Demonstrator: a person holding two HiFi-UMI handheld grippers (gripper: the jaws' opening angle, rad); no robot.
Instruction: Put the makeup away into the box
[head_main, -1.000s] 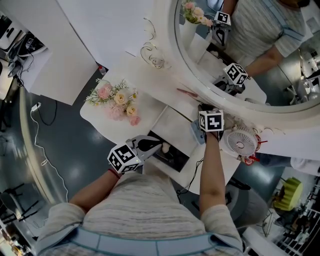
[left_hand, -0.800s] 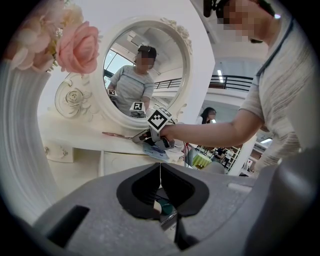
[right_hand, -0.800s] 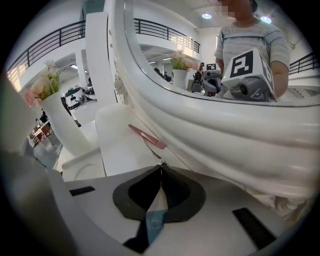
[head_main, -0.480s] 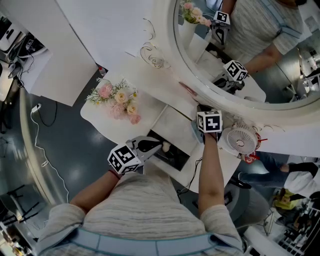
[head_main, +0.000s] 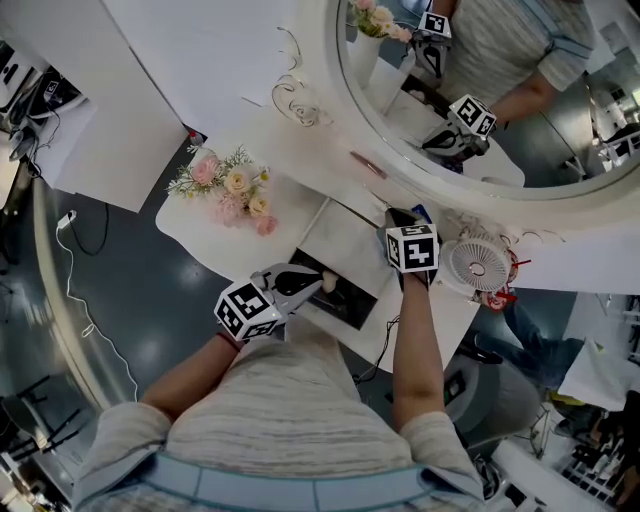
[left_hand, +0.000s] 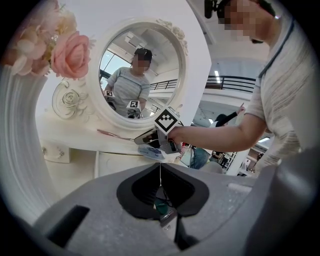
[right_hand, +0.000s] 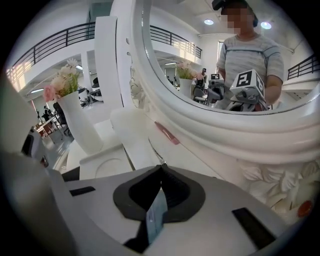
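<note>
Landmark: open drawer (head_main: 350, 310), dark inside, pulled out of the front of the white vanity table (head_main: 300, 205).

- Right gripper (right_hand: 161, 169): above the table top, just past the drawer's far right corner, pointing steeply down toward the mirror side. Jaws are pressed together on a thin, flat pale-blue packet (right_hand: 156, 215). The packet stands edge-on between the pads and hangs a little below them. It is clear of the table and not in the drawer.
- Left gripper (left_hand: 160, 167): at the drawer's near left edge, close to level, with its tip over the drawer's rim. Jaws meet in a fine line at the tip. A small green-and-silver thing (left_hand: 162, 210) is pinched low between them; what it is cannot be told. In the head view a pale lump shows at this tip against the dark drawer.
- Pink stick (head_main: 368, 165): lies flat on the table beyond the drawer, at the foot of the round mirror (head_main: 520, 110), well apart from both grippers.
- Flower vase (head_main: 228, 190): stands on the table, well left of the drawer.
- Small white fan (head_main: 478, 265): on the table right of the drawer, just beside the right gripper's marker cube.
- The drawer's contents are too dark to make out.
</note>
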